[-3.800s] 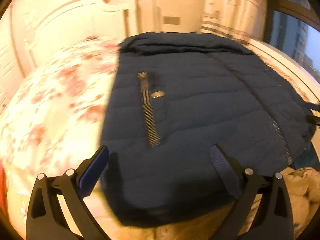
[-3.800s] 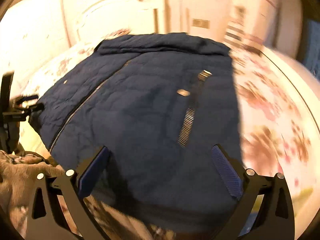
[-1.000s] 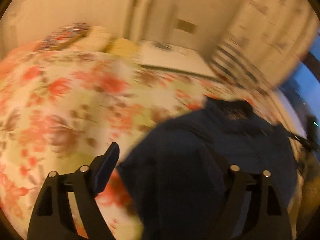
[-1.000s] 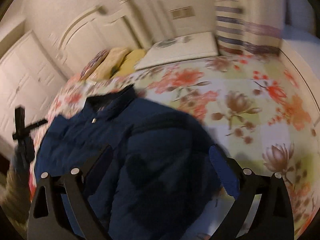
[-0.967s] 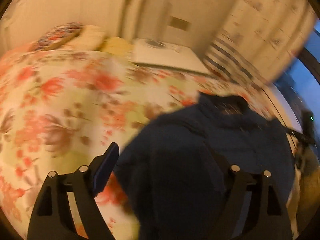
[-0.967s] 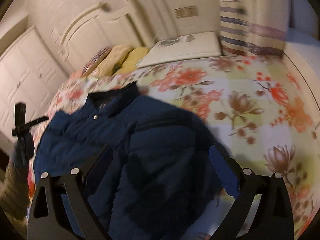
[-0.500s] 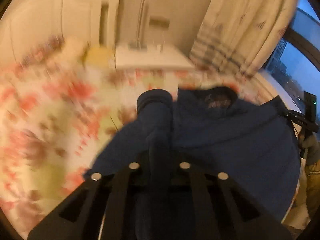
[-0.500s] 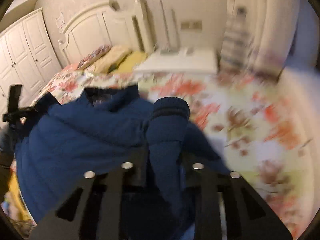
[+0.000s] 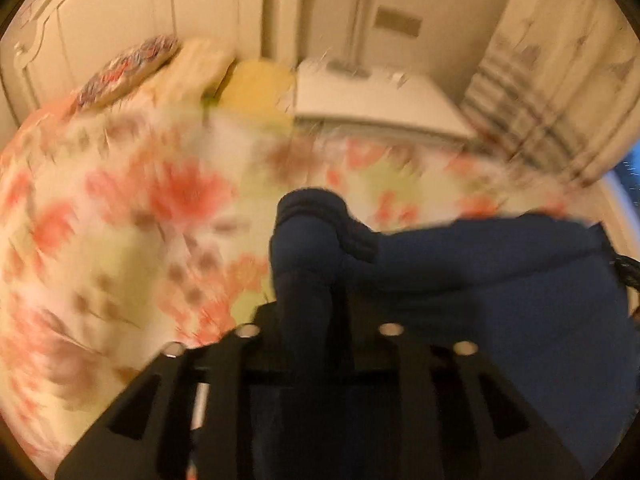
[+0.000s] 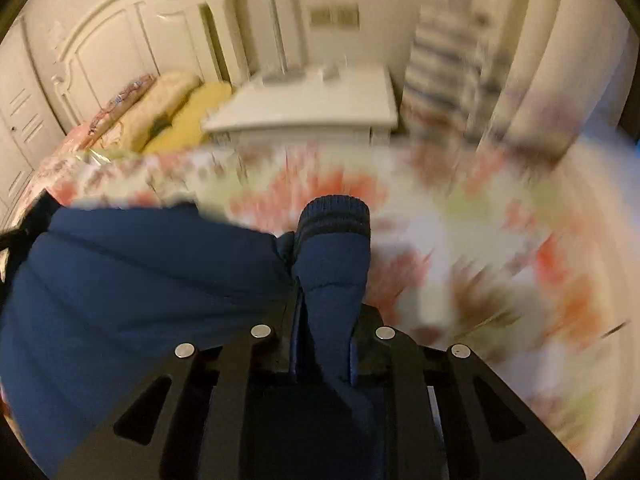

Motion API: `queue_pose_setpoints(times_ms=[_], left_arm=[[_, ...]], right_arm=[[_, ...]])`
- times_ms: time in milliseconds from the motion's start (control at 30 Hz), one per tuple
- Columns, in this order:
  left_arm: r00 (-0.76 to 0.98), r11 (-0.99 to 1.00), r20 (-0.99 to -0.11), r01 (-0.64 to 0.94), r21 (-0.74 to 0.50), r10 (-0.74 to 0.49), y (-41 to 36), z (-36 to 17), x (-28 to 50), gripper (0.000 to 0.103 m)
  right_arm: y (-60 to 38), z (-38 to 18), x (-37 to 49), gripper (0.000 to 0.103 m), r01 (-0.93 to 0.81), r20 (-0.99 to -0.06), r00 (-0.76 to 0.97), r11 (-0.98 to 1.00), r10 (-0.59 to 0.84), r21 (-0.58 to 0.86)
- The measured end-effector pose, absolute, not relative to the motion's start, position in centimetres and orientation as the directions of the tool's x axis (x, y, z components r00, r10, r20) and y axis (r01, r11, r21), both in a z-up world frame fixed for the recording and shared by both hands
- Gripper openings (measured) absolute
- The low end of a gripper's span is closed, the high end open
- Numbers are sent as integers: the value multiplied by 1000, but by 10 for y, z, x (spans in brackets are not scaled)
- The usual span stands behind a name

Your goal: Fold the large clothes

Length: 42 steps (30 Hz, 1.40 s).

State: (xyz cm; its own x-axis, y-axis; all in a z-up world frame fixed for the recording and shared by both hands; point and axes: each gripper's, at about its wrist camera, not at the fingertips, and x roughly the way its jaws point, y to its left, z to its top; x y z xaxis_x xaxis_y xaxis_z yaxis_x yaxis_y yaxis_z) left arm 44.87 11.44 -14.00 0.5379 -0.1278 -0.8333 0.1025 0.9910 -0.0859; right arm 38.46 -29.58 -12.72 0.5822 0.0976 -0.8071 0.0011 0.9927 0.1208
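The left gripper [image 9: 308, 320], a black two-finger claw, has its jaws drawn close together on a sleeve of the dark navy quilted puffer jacket [image 9: 500, 320]. The log-borne easing of its jaws shows as a slight opening just now, yet the padded sleeve still fills the gap between them and the pads press on it from both sides. The sleeve stands up out of the jaws, and its ribbed knit cuff [image 9: 316, 208] folds over just beyond the fingertips. The body of the jacket lies to the right of this claw and runs off towards the frame's right edge, resting on the floral bedspread [image 9: 120, 220], a pale cover printed with red and pink flowers.

The right gripper [image 10: 324, 320], of the same black make, is clamped tight on the other sleeve. That sleeve rises straight from between the jaws, and its ribbed navy cuff [image 10: 334, 216] sits upright just past the fingertips. Here the jacket's body [image 10: 140, 280] lies to the left of the claw, bunched in soft quilted folds on the bedspread [image 10: 500, 260].

Farther off, at the head of the bed, lie a patterned pillow [image 10: 124, 98], a cream pillow [image 10: 164, 100] and a yellow pillow [image 10: 200, 112], side by side. Next to them stands a white bedside table [image 10: 312, 108]. Behind these are the white carved headboard [image 10: 132, 32], a cream wall with a switch plate [image 10: 334, 16], and a striped curtain [image 10: 448, 60]. Much of the far scene is blurred, and no brand, label or writing can be read on anything.
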Motion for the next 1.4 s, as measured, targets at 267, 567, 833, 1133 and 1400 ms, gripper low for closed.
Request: queue_pose_setpoints(times_ms=[267, 567, 833, 1133, 1400], left_arm=[[664, 999, -747, -31, -14, 10, 133, -113, 426, 70], [807, 994, -590, 88, 69, -31, 55, -37, 400, 101], [631, 975, -776, 159, 156, 21, -18, -113, 448, 100], [603, 984, -798, 149, 95, -14, -11, -143, 450, 101], [657, 987, -742, 152, -41, -132, 22, -108, 410, 97]], right_arm=[[-320, -124, 374, 46, 48, -786, 593, 966, 177, 254], [-233, -38, 353, 98, -139, -655, 732, 982, 188, 126], [-134, -94, 395, 87, -265, -787, 612, 958, 78, -112], [-137, -125, 400, 93, -264, -815, 569, 963, 108, -57], [-157, -103, 370, 94, -280, -809, 551, 959, 204, 51]])
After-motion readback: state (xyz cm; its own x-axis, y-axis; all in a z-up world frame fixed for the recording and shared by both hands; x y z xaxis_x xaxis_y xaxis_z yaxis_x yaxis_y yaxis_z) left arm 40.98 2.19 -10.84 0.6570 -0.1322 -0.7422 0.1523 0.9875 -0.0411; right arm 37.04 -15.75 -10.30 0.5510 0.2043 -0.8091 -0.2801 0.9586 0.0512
